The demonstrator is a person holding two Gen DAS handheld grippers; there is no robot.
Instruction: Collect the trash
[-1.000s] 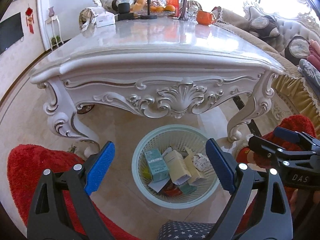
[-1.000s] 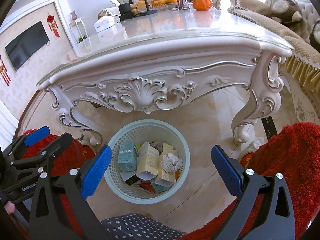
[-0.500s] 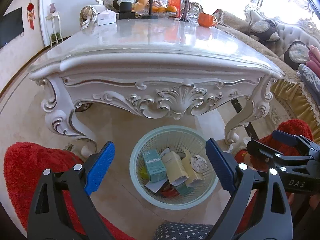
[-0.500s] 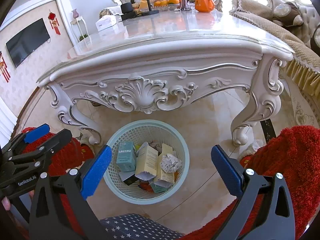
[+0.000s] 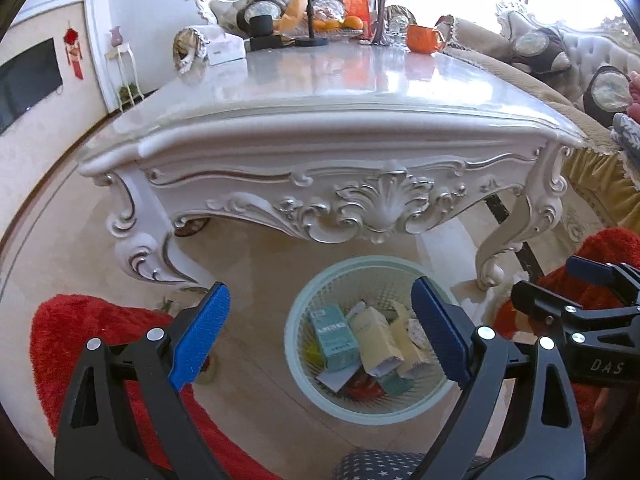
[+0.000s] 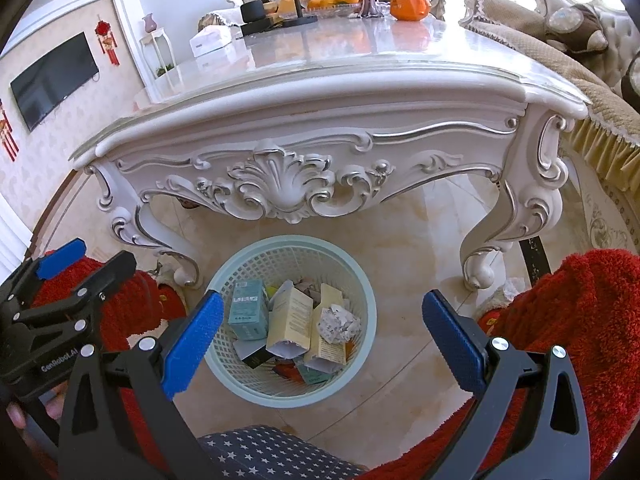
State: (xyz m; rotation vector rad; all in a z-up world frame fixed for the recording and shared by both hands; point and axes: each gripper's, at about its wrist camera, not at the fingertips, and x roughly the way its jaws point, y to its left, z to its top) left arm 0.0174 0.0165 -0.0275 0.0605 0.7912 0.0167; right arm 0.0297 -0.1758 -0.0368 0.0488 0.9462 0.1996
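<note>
Right wrist view: basket on the floor before the table's near edge, between its two front legs. Contents: teal box, cream cartons, crumpled paper, other scraps.
Right gripper: jaws spread wide, nothing between them, above the basket.
Left gripper: likewise spread and empty.
Step, as judged: trash already binned; task near its end, or a search for more.
Possible stray: pale wad by the right front leg, perhaps paper; too blurred to tell.
Next move: reach low beside that leg.
Room: floor open around the basket; red rugs flank it; carved apron overhangs behind.
</note>
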